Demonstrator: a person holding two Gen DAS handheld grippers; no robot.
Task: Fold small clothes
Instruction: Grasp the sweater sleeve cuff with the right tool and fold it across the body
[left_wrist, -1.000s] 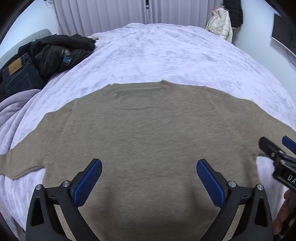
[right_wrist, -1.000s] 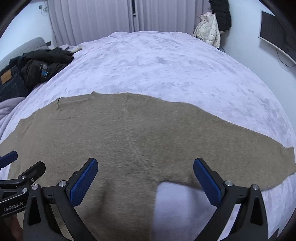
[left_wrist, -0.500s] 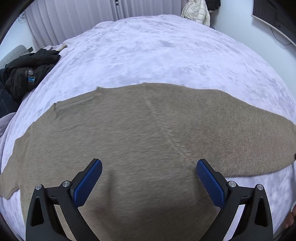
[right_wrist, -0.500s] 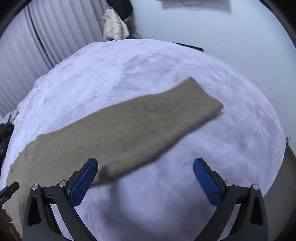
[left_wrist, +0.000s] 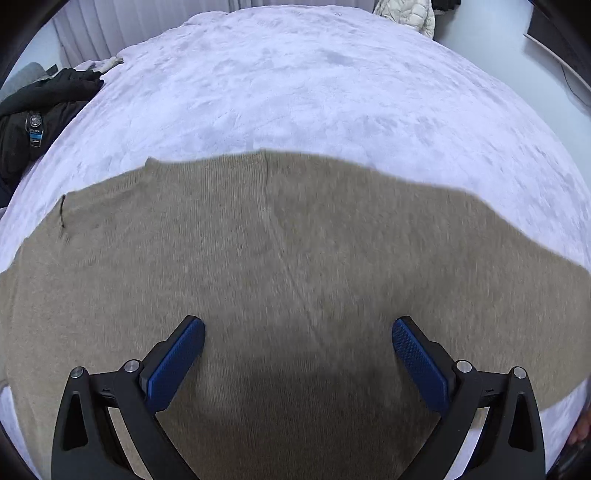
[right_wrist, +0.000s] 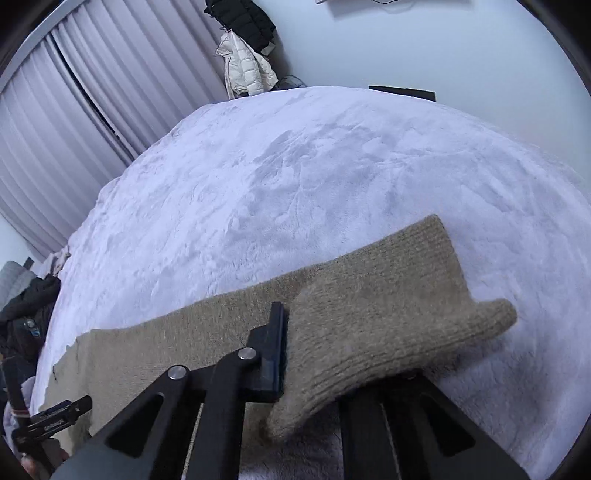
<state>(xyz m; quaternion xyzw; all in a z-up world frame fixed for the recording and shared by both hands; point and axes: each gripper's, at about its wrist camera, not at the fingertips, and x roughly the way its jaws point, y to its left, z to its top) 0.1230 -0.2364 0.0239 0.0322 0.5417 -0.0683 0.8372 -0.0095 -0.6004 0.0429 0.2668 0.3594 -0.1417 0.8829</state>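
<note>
- Our right tongs (right_wrist: 314, 354) pinch the sweater (left_wrist: 280, 266) sleeve (right_wrist: 388, 325) at the bed's (left_wrist: 314, 85) right; a thin bite could slip.
- Our left tongs (left_wrist: 298, 354) hover open over the sweater's near body, pinning nothing, so it may drag.

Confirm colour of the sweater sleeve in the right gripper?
Plain tan-beige knit sleeve, no pattern; clearest in the right wrist view.

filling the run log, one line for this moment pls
stage: sleeve fold | right claw: shut on sweater sleeve | left claw: open above sweater | surface: bed
</note>
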